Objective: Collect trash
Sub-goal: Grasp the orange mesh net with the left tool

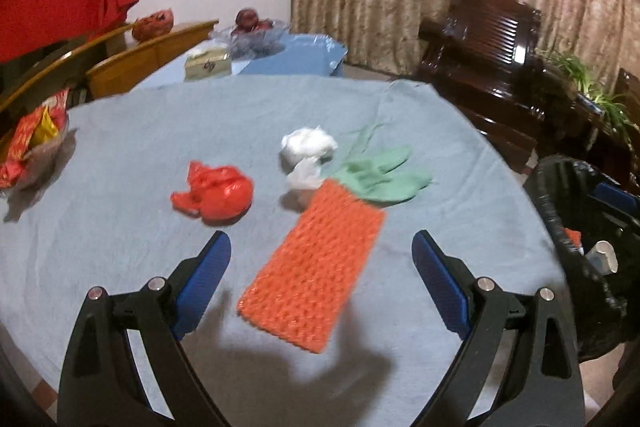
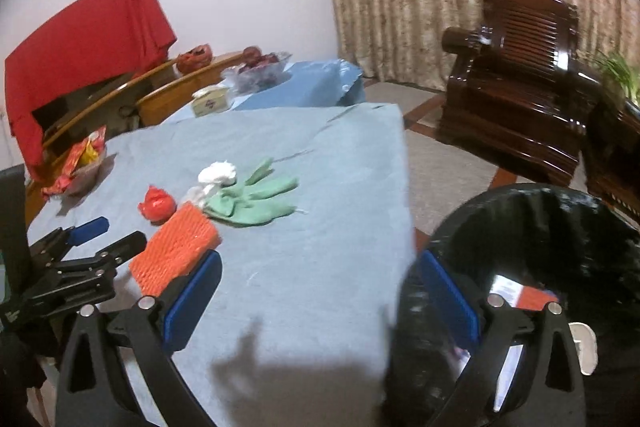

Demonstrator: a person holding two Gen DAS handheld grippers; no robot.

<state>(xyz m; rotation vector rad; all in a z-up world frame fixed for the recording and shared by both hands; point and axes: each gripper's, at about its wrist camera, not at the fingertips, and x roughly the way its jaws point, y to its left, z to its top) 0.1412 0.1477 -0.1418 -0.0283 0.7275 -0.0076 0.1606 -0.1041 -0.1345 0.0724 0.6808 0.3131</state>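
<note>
With both the left gripper [image 1: 322, 247] and the right gripper [image 2: 320, 267] holding nothing, jaws wide, the black-lined trash bin [image 2: 520, 211] at the table's [image 1: 120, 155] three o'clock holds paper scraps, while orange foam netting [image 1: 316, 271], red bag [image 1: 216, 193], white tissue [image 1: 308, 145] and green glove [image 1: 380, 175] lie mid-table.

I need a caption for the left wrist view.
Open left gripper above orange foam net on the blue tablecloth.

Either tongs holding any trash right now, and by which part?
Nothing is held. The left tongs hang open above the orange foam net; the right tongs are open and empty.
</note>
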